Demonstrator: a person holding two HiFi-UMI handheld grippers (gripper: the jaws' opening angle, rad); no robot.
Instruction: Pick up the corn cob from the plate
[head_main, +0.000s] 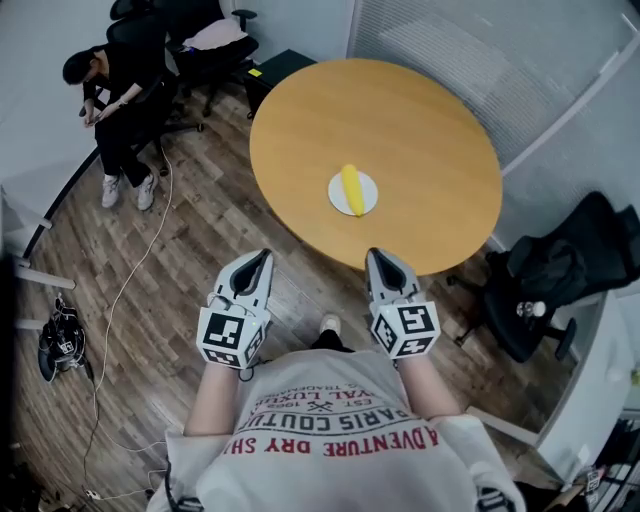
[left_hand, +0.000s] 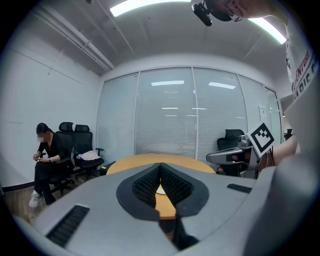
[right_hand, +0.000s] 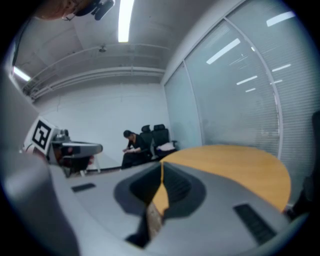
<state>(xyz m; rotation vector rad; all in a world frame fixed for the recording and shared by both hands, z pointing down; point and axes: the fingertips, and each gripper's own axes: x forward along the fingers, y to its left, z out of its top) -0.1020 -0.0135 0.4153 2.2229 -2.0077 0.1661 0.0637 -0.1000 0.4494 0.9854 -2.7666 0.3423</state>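
surface and room: a round wooden table (head_main: 410, 130) stands on a wood plank floor (head_main: 200, 240). a small white plate (head_main: 369, 190) sits on the table's near half, and the corn cob (head_main: 352, 189) lies across it, lengthwise toward the wearer. nothing touches the cob. a glass wall with blinds (left_hand: 170, 115) runs behind the table. a seated person (head_main: 115, 100) occupies one of the black chairs at the far left, and another black chair (head_main: 560, 280) stands to the right of the table. a white cable (head_main: 130, 290) trails over the floor.

grippers: the left gripper (head_main: 264, 254) and right gripper (head_main: 374, 252) are held side by side short of the table edge, well apart from the plate. each gripper view shows its jaws pressed together at the tips with nothing pinched between them.

hidden or unclear: the wearer's hands are covered by the gripper bodies in the head view. a dark bundle (head_main: 60, 340) on the floor at left cannot be identified. the right gripper view is soft and blurred near the jaws.

differences between views: only the head view shows the cob. the left gripper view gives just a white sliver of the plate through the wedge behind its tips; the right gripper view shows table top but no plate. the ceiling light strips (left_hand: 150, 5) appear only in the gripper views.
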